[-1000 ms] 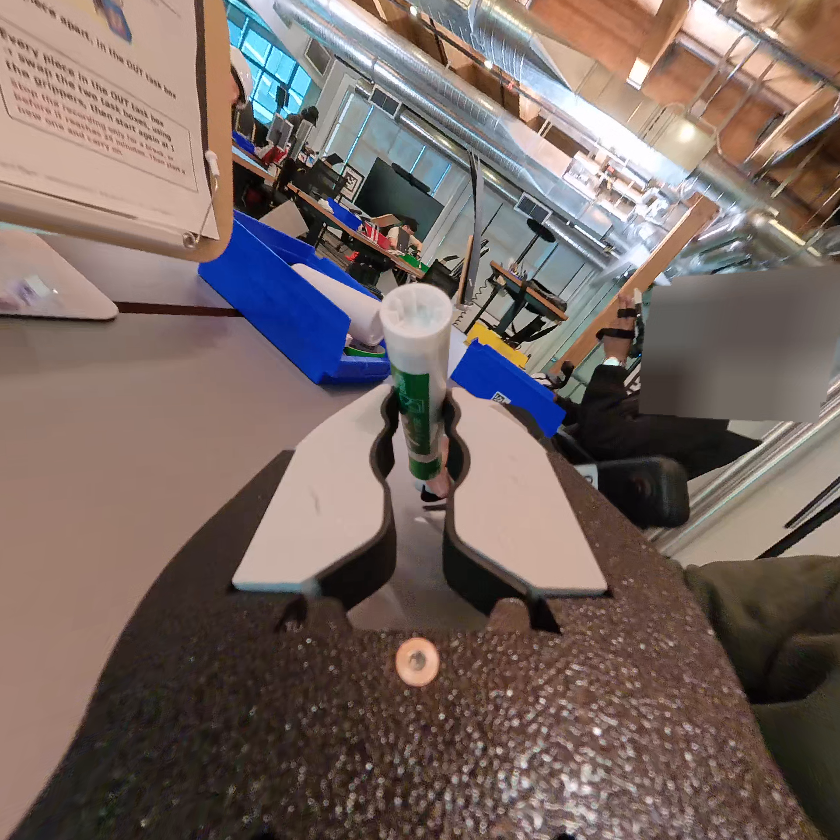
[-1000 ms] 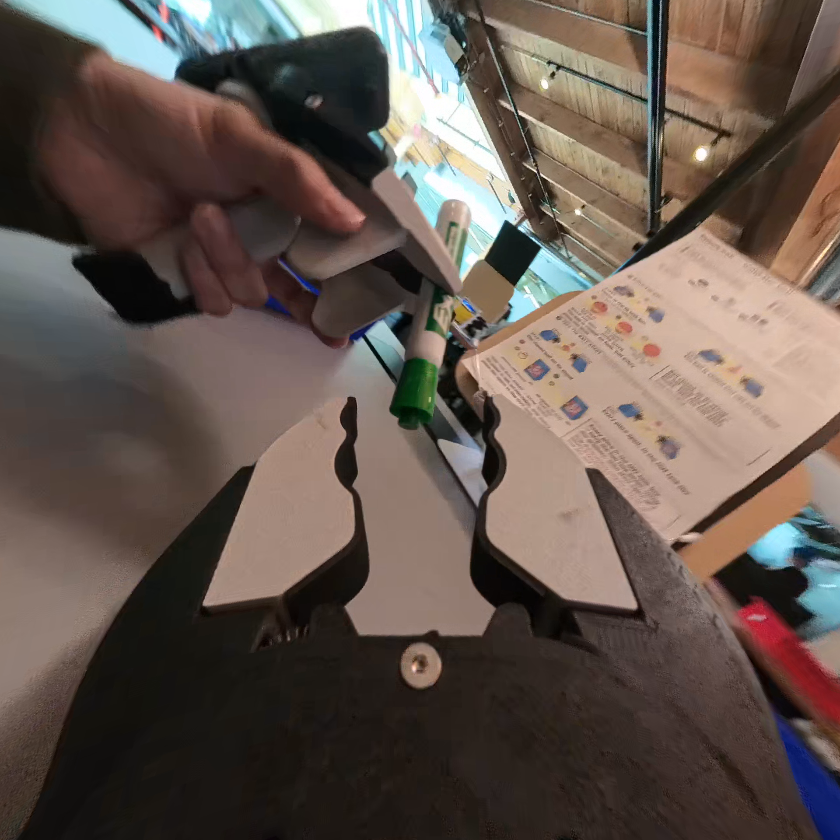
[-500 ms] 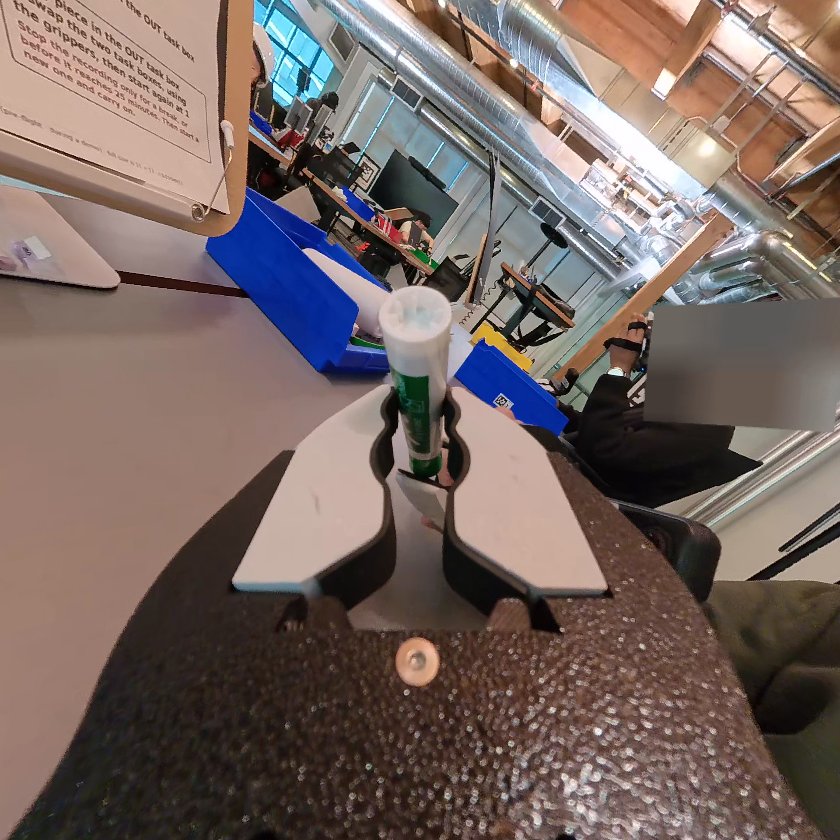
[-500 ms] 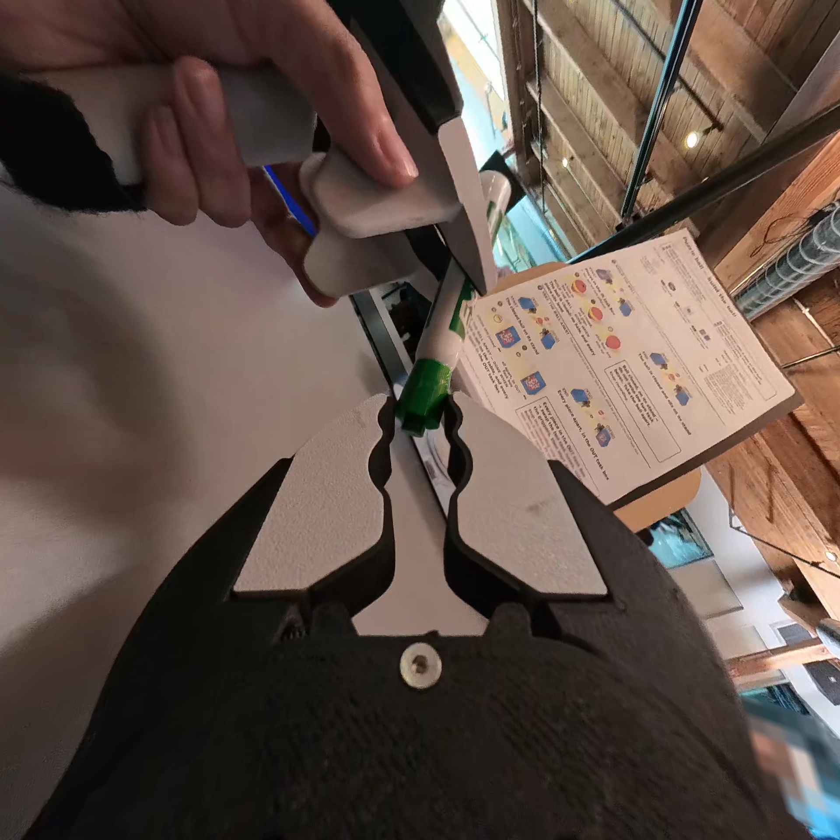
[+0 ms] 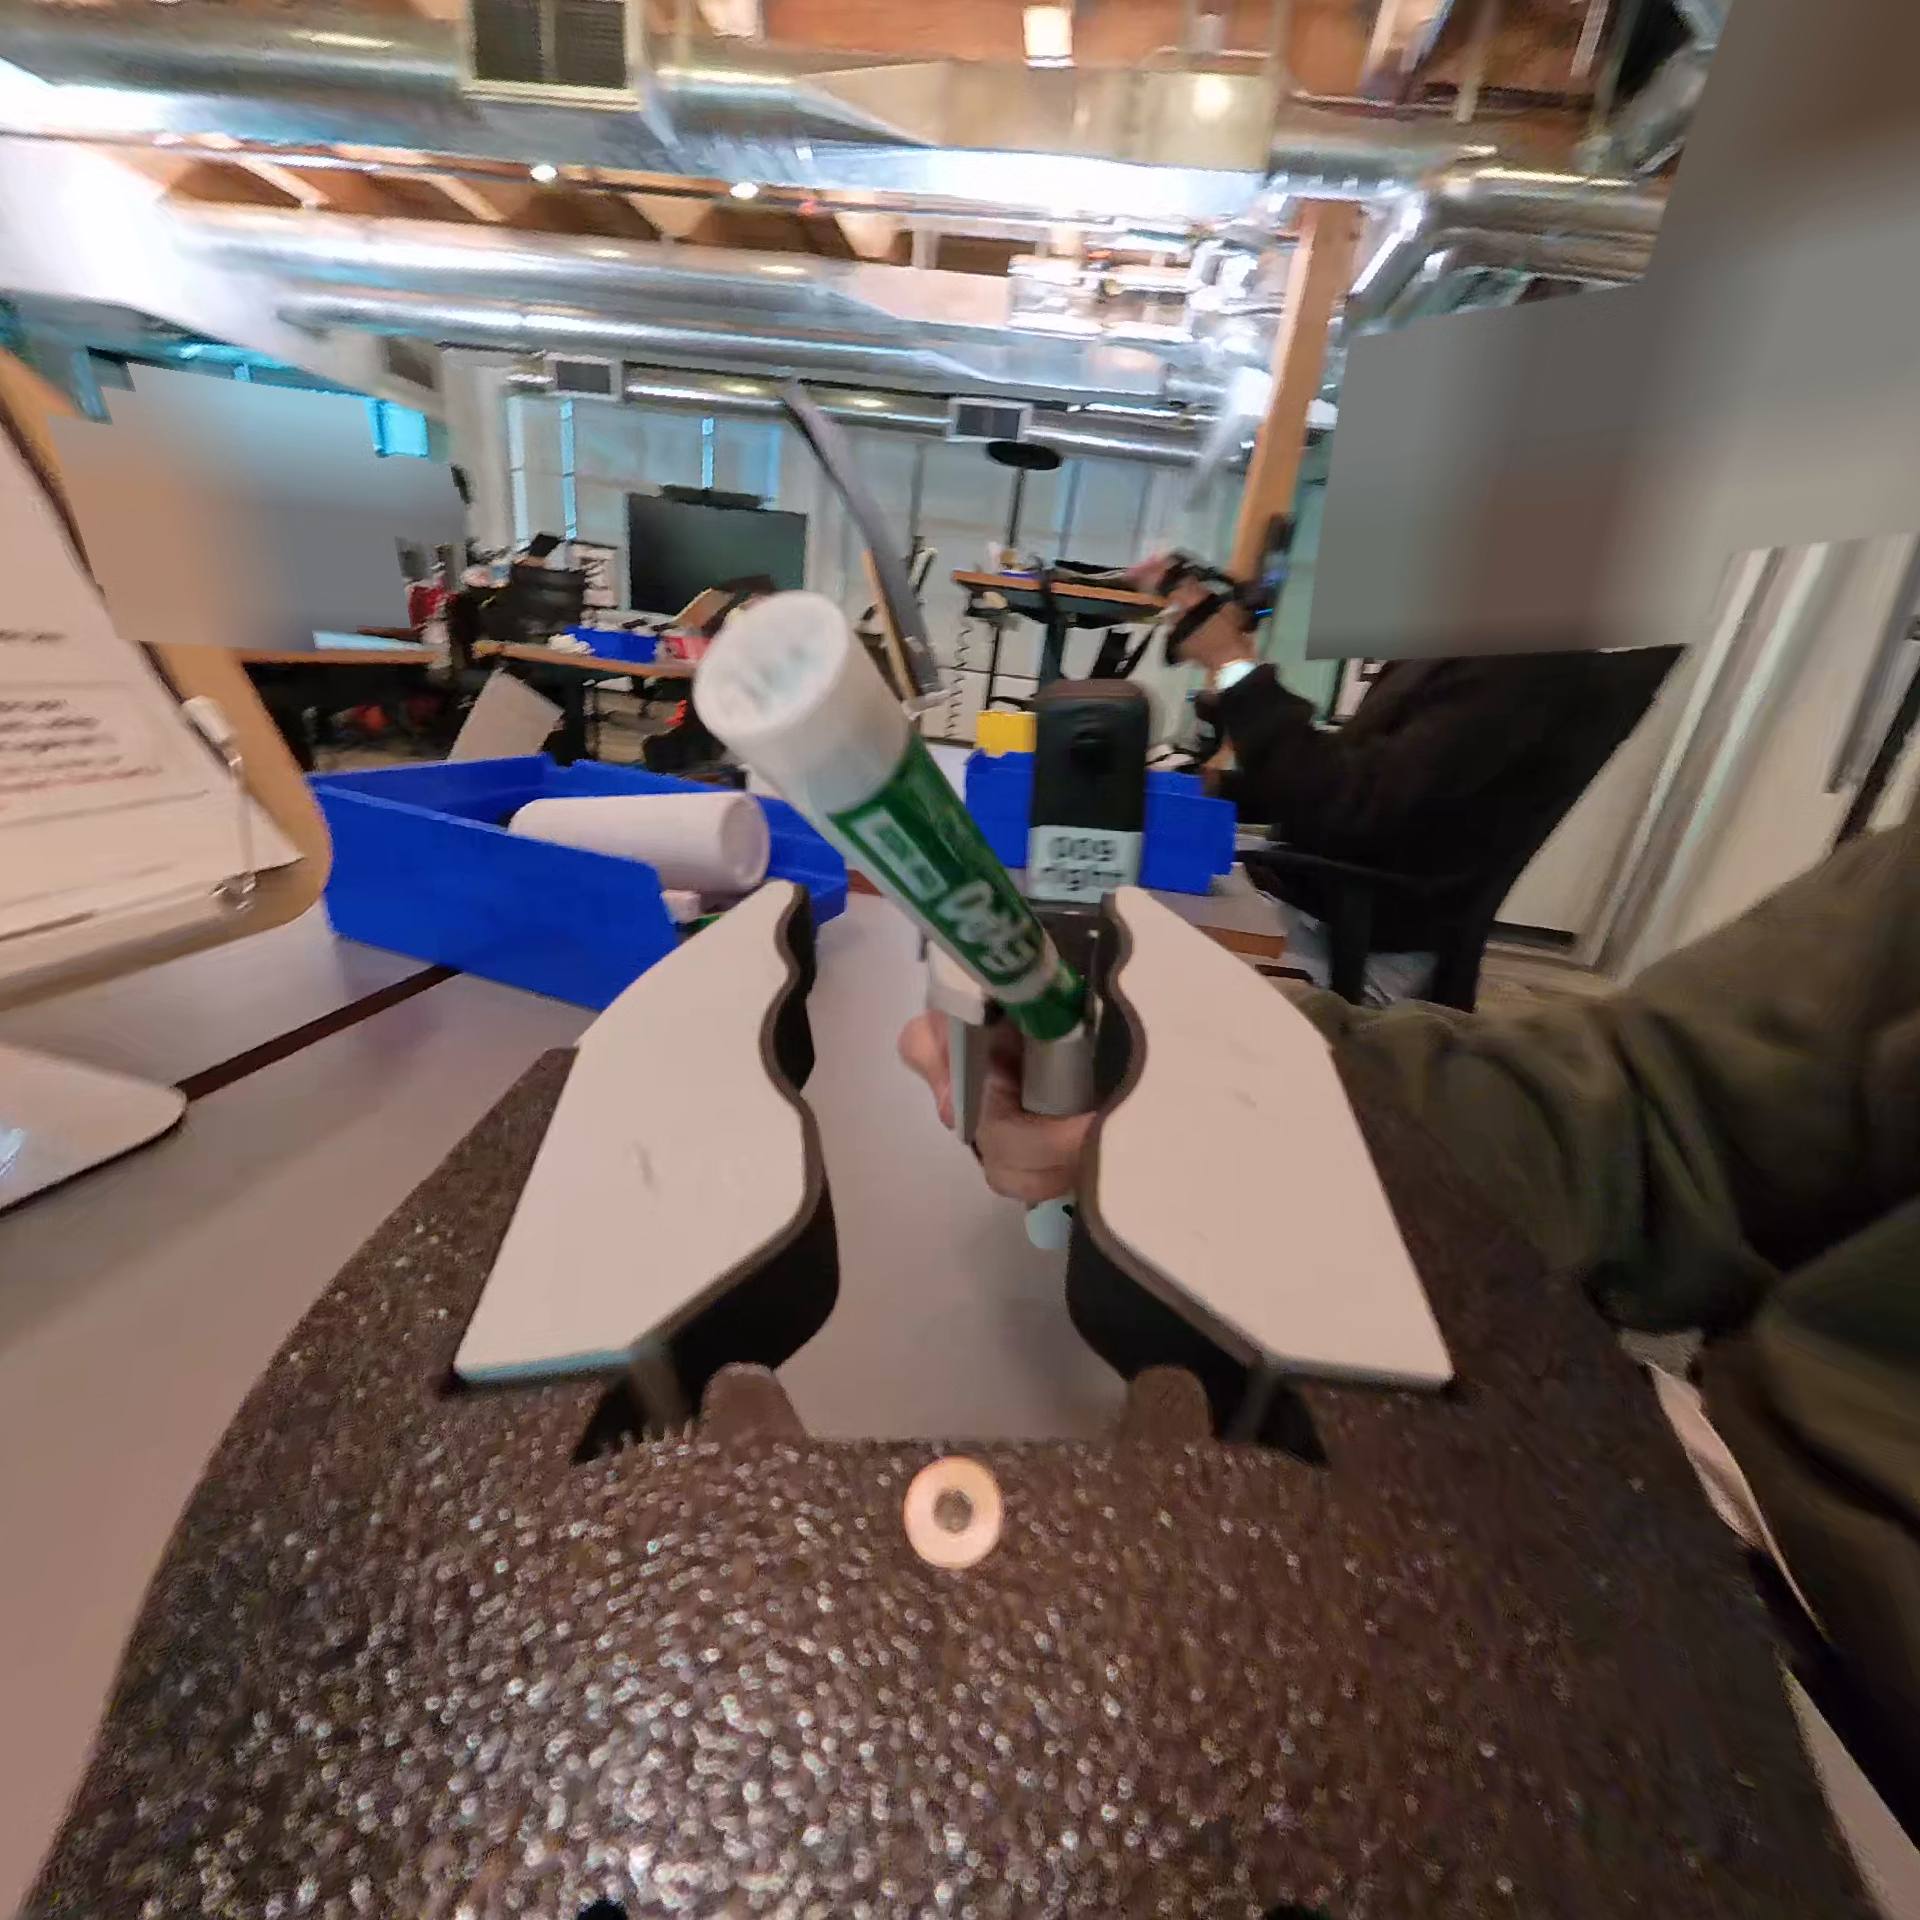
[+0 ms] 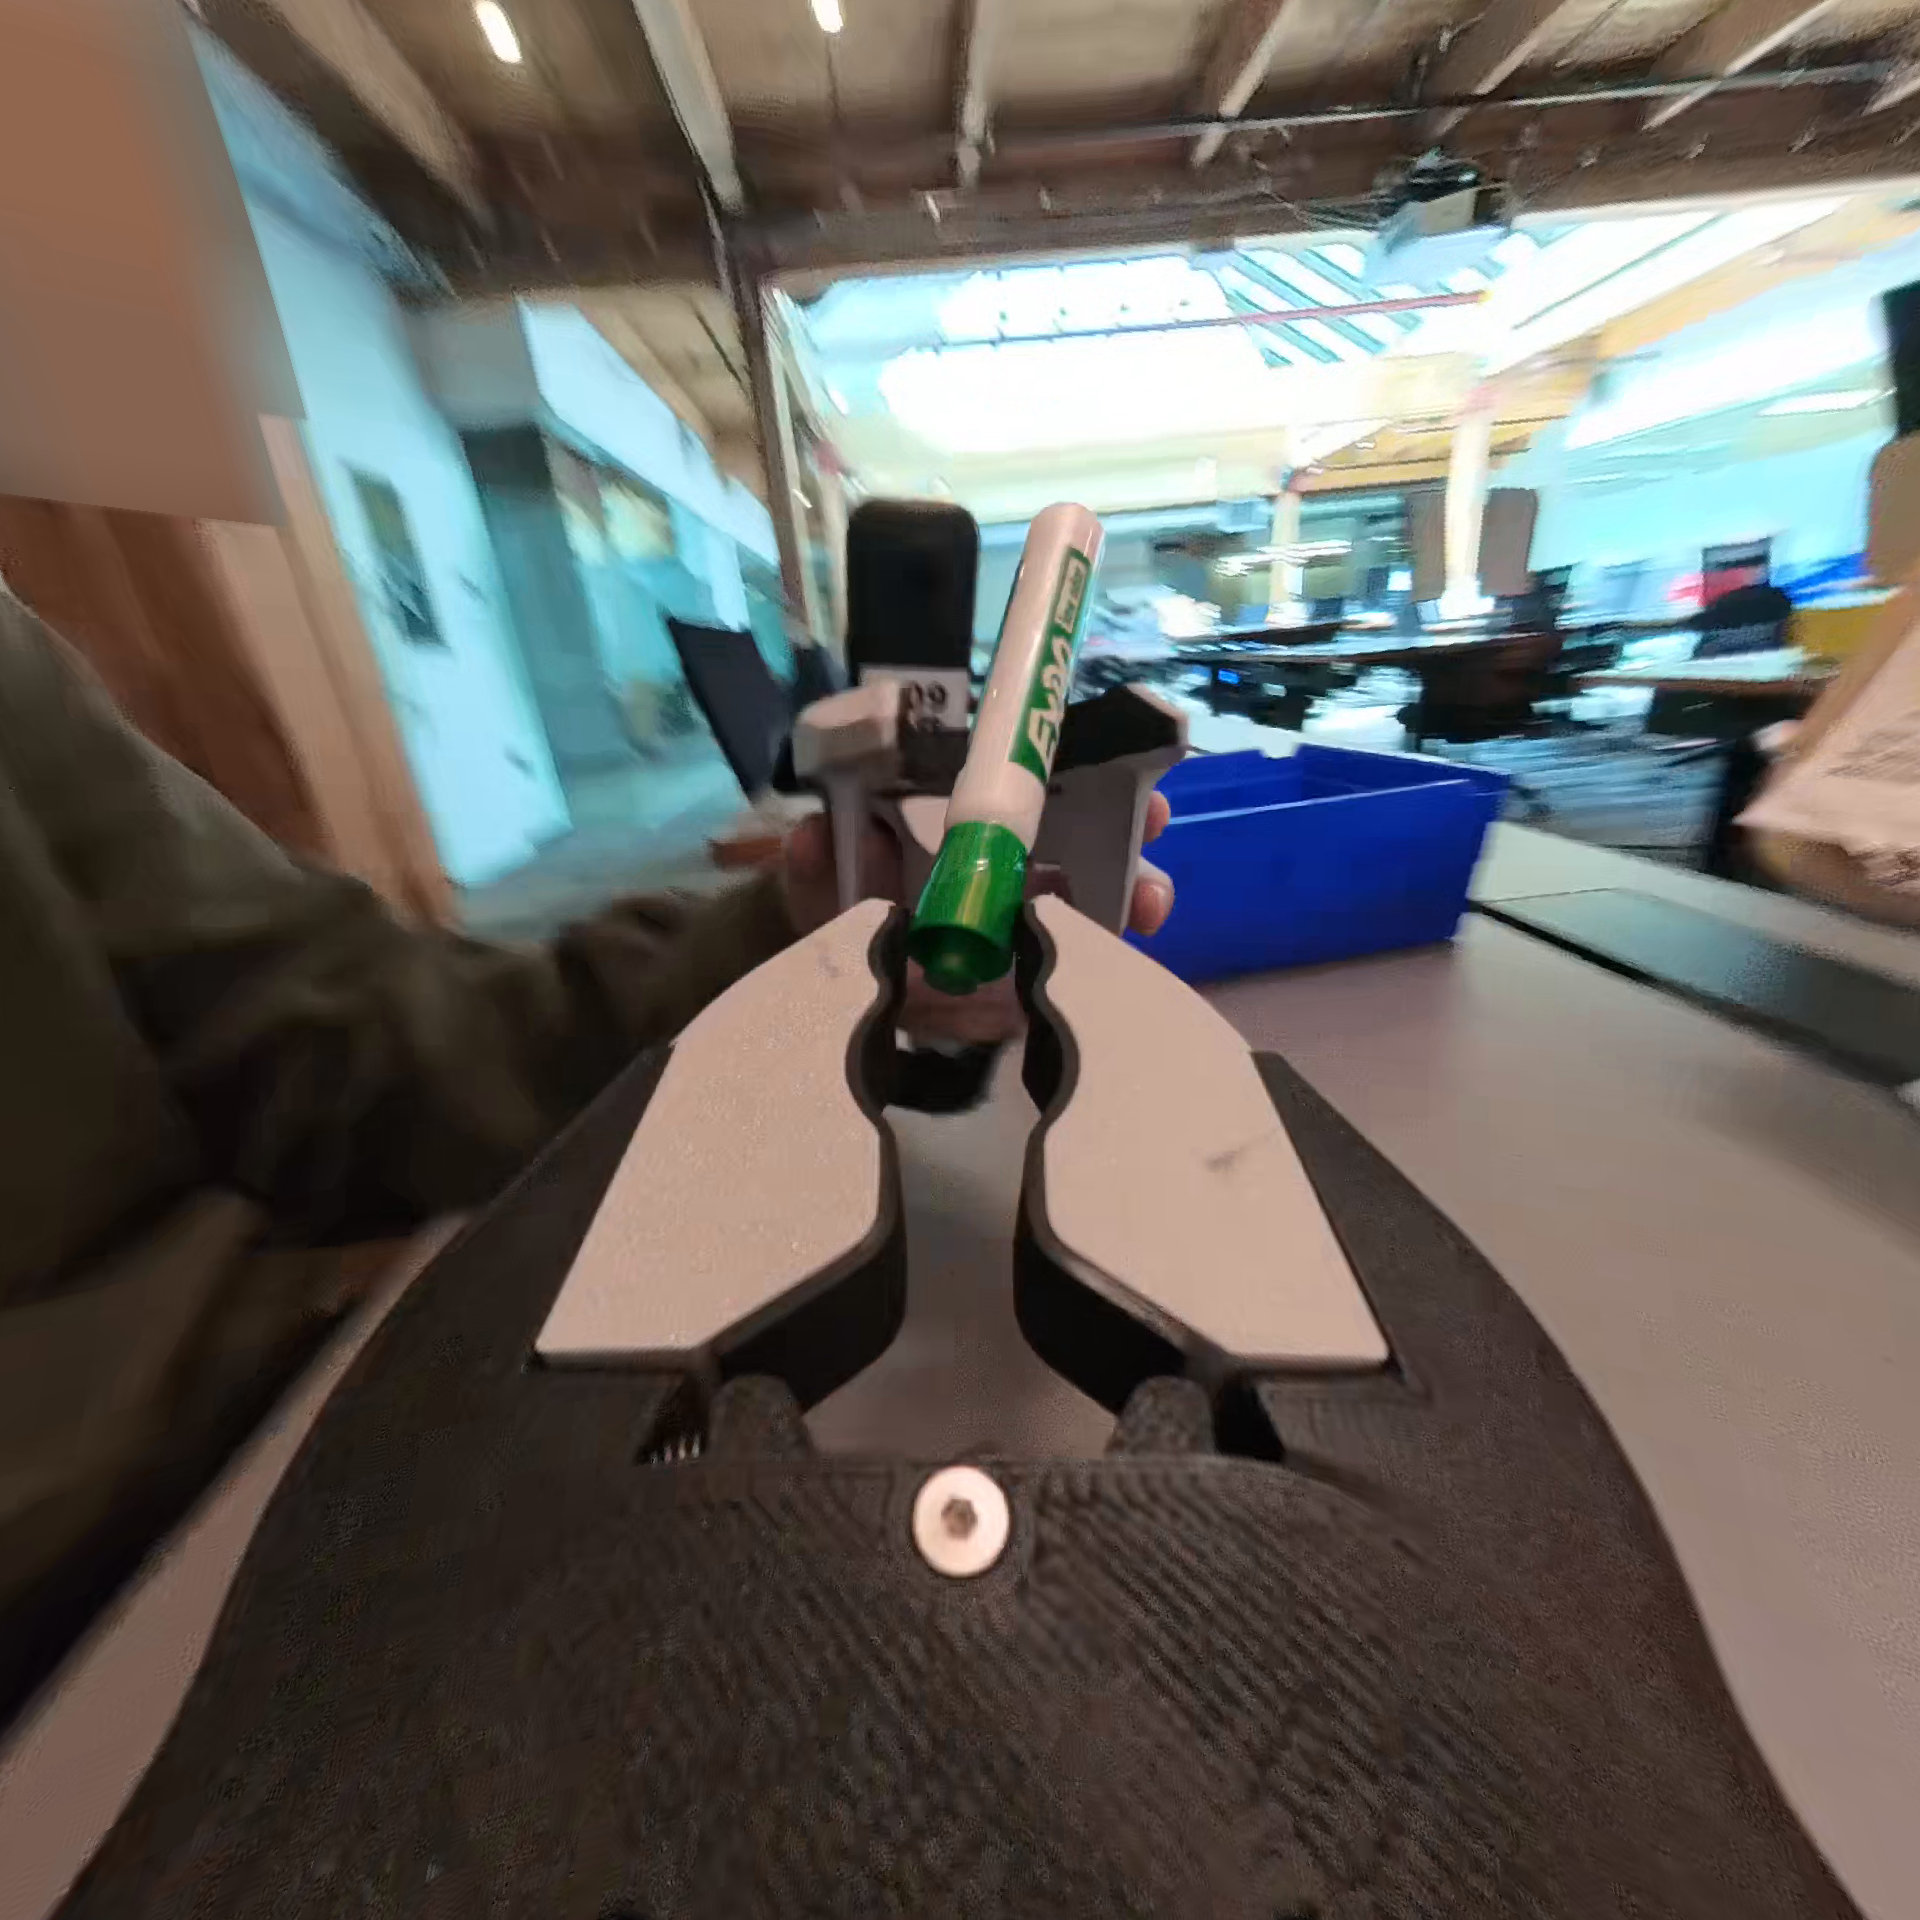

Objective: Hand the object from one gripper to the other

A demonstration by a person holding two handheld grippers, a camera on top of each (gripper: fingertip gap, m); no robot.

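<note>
Marker (image 6: 1023, 727), white barrel with a green cap, is sitting cap-end down between the tips of the right gripper (image 6: 958, 951), whose jaws are clenching on the cap; the barrel is leaning up and slightly right, clear of the worktop (image 6: 1558, 1195). Left gripper (image 5: 951, 971) is standing with its jaws spread wide and nothing in them; in the left wrist view the marker (image 5: 883, 821) is slanting up and left through the gap, its white butt end toward the camera, without touching either pad.

Just past the tips, a hand (image 5: 1013, 1122) in an olive sleeve is gripping the right gripper's handle, and a black camera body (image 5: 1086, 790) is rising above it, hiding part of the bin behind. In the right wrist view the left gripper (image 6: 987, 769) is facing back, partly masked by the marker.

Farther along the grey worktop, a blue bin (image 5: 488, 873) is holding a white roll (image 5: 655, 831). At the left edge a clipboard (image 5: 114, 831) with printed sheets is standing tilted. A second blue bin (image 6: 1320, 842) is showing in the right wrist view.

Beyond lies an open workshop: desks, a dark monitor (image 5: 717, 566), silver ducts (image 5: 623, 281) under wooden beams, and a seated person in black (image 5: 1382, 758).
</note>
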